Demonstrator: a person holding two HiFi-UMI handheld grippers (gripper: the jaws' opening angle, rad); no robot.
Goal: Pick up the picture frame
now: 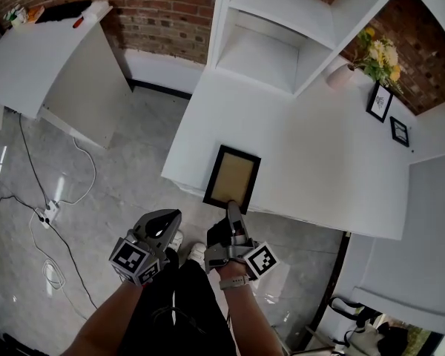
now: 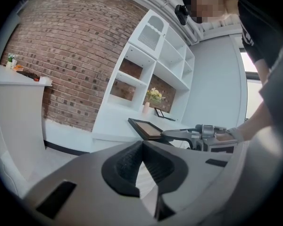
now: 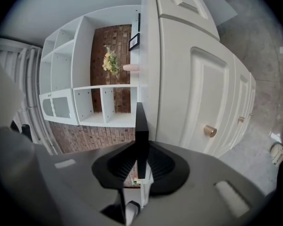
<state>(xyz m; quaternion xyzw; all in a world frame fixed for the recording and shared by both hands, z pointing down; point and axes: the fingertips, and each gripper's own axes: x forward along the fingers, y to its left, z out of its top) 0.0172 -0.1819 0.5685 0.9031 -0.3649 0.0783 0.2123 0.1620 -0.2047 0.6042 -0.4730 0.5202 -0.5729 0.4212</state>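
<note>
White counter (image 1: 319, 162) | right gripper (image 1: 232, 207) fingers clamped on picture frame (image 1: 233, 175) edge | left gripper (image 2: 141, 145) fingers together

No word, number or brand mark can be read in any view. One marker cube (image 1: 137, 262) at 7 o'clock in the head view and another (image 1: 260, 261) at 6 o'clock carry only black-and-white square patterns, no letters. Two small framed prints (image 1: 379, 101) at 2 o'clock on the white counter (image 1: 319, 162) show dark marks too small to make out.
</note>
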